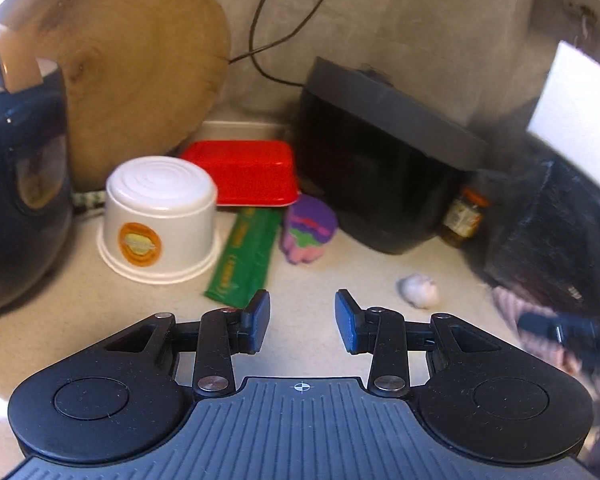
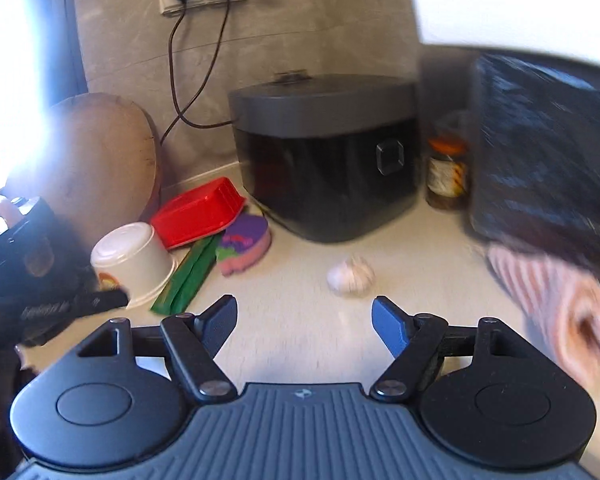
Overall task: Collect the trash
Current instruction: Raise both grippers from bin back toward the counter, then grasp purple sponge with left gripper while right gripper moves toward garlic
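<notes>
While both tools are hovering empty, left tool (image 1: 302, 320) part open and right tool (image 2: 305, 326) wide, we are judging collection barely begun. The white cup (image 1: 160, 216), red tray (image 1: 244, 172), green wrapper (image 1: 244, 256) and crumpled wad (image 2: 350, 274) are all lying on the counter (image 1: 340, 280).

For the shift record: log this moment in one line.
left gripper open, empty | right gripper open, empty | garlic on counter | white cup upside down
</notes>
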A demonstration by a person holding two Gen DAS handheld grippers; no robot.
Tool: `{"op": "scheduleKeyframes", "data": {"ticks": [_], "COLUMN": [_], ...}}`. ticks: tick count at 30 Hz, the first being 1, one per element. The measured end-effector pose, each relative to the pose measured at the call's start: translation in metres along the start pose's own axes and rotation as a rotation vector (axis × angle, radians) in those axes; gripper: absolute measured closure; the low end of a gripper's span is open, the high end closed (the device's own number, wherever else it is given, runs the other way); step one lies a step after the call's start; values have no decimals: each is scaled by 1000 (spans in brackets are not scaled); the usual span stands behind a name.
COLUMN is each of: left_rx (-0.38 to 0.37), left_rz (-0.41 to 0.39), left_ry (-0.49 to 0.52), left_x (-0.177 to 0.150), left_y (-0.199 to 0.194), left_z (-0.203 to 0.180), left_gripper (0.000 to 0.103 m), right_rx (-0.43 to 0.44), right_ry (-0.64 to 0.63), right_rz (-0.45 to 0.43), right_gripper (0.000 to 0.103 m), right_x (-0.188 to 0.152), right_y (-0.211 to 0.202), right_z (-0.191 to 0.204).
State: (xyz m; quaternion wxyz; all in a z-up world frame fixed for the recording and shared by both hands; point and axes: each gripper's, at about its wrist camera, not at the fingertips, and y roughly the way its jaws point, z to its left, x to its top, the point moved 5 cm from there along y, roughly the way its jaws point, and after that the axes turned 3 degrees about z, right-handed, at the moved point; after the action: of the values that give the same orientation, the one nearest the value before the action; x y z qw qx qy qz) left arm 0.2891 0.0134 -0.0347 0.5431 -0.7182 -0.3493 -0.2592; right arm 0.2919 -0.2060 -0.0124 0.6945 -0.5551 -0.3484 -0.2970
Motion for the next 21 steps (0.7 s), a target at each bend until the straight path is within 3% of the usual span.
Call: {"op": "scheduleKeyframes", "data": {"ticks": [4,8,12,17,18,19,21], "left_rx": [25,-29,-72,-81,-83,-86,-94], "left_rz": [48,89,105,115,117,118,114], "left_ry": [12,-5,-50,-63,-65,-66,-60], "left_x": [-1,-4,-9,-15,-17,-18,-20], "left_y": [19,34,27,11,8,4,-2], "left_z": [15,33,50,74,78,81,84], "left_gripper": [63,63,63,63,63,63,63], "right_rx": [72,41,83,-14,-31,-39,-4], "right_ry": [-13,-47,-63,-33,-39,-52,-63], "right_rz": [53,80,131,215,232,247,269], "right_gripper": [26,26,26,26,26,37,37], "right_x": [22,36,63,83,81,78,71], "right_y": [52,109,183,281,292,298,293], "right_z": [17,44,78,89,88,86,85]}}
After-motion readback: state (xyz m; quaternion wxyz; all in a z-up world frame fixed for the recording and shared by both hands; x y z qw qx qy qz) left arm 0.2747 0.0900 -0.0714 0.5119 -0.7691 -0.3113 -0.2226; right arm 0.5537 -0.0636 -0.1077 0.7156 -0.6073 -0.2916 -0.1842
